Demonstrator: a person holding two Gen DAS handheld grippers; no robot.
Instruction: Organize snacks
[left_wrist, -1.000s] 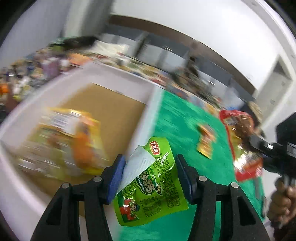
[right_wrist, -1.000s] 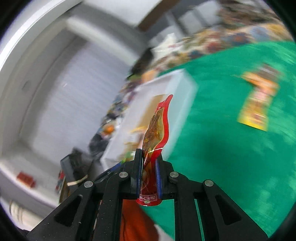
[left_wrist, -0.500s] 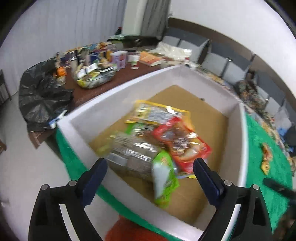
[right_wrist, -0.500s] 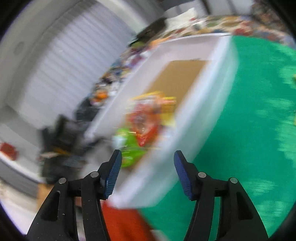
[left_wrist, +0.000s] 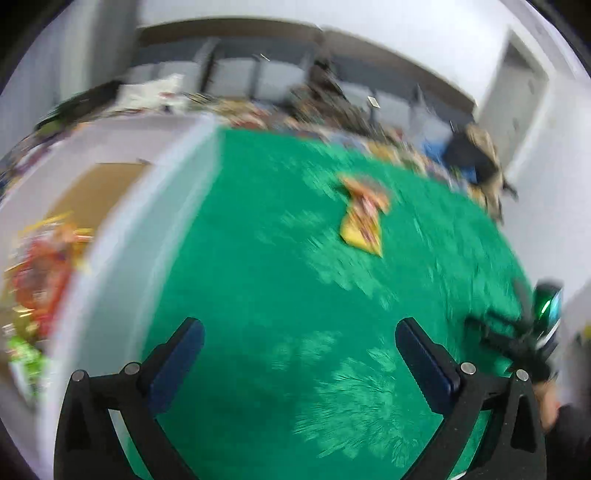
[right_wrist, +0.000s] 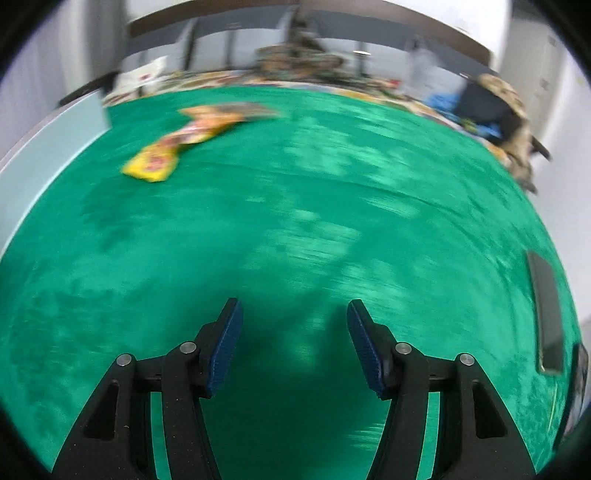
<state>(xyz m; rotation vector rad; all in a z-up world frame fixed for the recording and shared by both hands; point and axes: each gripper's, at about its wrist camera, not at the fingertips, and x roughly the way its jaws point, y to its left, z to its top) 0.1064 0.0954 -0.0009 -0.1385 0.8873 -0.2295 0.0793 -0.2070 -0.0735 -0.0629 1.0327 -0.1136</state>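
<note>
A yellow and orange snack packet (left_wrist: 362, 218) lies on the green cloth, also in the right wrist view (right_wrist: 184, 136) at the far left. A white box (left_wrist: 147, 206) stands at the left, holding red (left_wrist: 37, 273), yellow and green (left_wrist: 22, 354) snack packets. My left gripper (left_wrist: 299, 339) is open and empty above the cloth, beside the box. My right gripper (right_wrist: 293, 332) is open and empty over bare cloth; its body shows in the left wrist view (left_wrist: 532, 332). Both views are blurred by motion.
The green cloth (right_wrist: 332, 221) covers the table. A dark phone (right_wrist: 546, 325) lies at its right edge. Clutter and a bag (right_wrist: 495, 107) line the far edge. The box wall (right_wrist: 48, 129) shows at the left.
Both grippers let go of their packets, green and red, into the box. Both have since swung right, back over the green cloth, open and empty.
</note>
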